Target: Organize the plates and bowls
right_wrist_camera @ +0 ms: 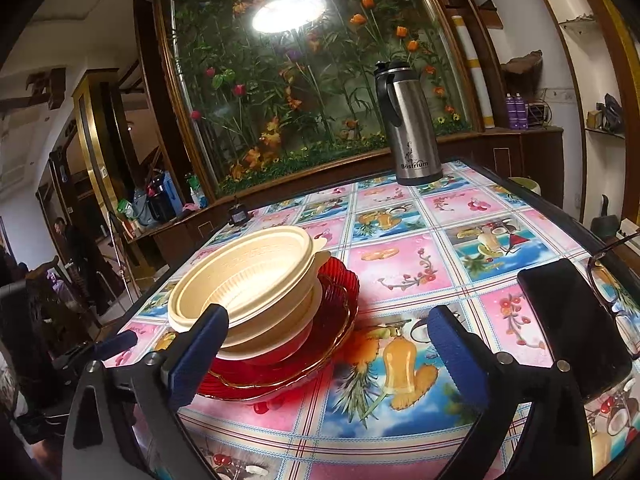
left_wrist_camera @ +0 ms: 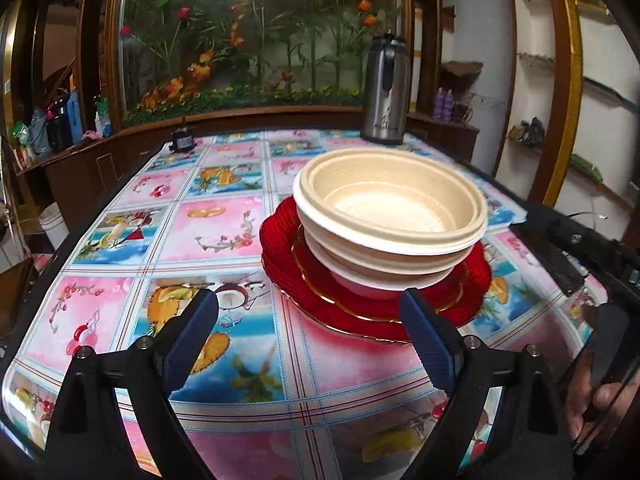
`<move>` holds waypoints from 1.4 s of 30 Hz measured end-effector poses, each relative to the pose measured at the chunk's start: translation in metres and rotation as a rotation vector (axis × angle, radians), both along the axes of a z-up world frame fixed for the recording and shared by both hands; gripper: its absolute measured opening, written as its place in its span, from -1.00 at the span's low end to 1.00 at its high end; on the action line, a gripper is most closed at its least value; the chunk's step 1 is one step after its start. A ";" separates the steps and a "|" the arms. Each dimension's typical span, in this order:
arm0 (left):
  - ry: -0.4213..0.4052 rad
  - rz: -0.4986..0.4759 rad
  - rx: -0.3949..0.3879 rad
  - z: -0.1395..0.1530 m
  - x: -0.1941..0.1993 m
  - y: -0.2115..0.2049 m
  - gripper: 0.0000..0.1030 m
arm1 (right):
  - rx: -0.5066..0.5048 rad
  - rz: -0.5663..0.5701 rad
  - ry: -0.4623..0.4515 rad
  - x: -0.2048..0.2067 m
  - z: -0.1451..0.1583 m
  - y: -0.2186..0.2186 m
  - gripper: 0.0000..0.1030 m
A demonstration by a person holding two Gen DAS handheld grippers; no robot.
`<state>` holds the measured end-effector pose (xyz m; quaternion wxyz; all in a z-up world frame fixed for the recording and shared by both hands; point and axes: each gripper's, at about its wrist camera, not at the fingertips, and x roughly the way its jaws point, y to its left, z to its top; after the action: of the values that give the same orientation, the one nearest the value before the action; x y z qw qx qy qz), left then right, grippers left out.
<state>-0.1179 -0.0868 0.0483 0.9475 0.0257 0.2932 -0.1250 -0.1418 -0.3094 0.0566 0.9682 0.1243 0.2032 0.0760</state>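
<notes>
Cream bowls are nested in a stack on red glass plates with gold rims, near the middle of the table. In the right wrist view the bowls and the red plates sit at the left. My left gripper is open and empty, just short of the plates' near edge. My right gripper is open and empty, its left finger beside the stack, its jaws spread over the tablecloth right of the plates.
A steel thermos stands at the table's far edge, also in the right wrist view. A black phone and glasses lie at the right. A small black device sits far left. The flowered tablecloth covers the table.
</notes>
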 end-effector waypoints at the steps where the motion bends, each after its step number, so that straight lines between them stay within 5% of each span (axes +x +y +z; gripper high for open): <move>1: 0.009 0.001 0.004 0.000 0.002 0.000 0.80 | 0.001 0.000 0.000 0.000 0.000 0.000 0.96; 15: -0.070 0.052 0.096 0.003 -0.008 -0.009 0.80 | -0.002 -0.012 -0.001 -0.001 0.002 0.002 0.98; 32: -0.052 0.076 0.088 0.002 -0.006 -0.006 0.80 | -0.004 -0.027 -0.010 -0.002 0.000 -0.005 0.99; 42: -0.030 0.107 0.161 -0.002 -0.004 -0.011 0.80 | -0.007 -0.028 -0.012 -0.003 0.000 -0.008 0.99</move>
<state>-0.1217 -0.0981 0.0460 0.9521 0.0877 0.2888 -0.0497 -0.1450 -0.3174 0.0565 0.9709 0.1233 0.1956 0.0623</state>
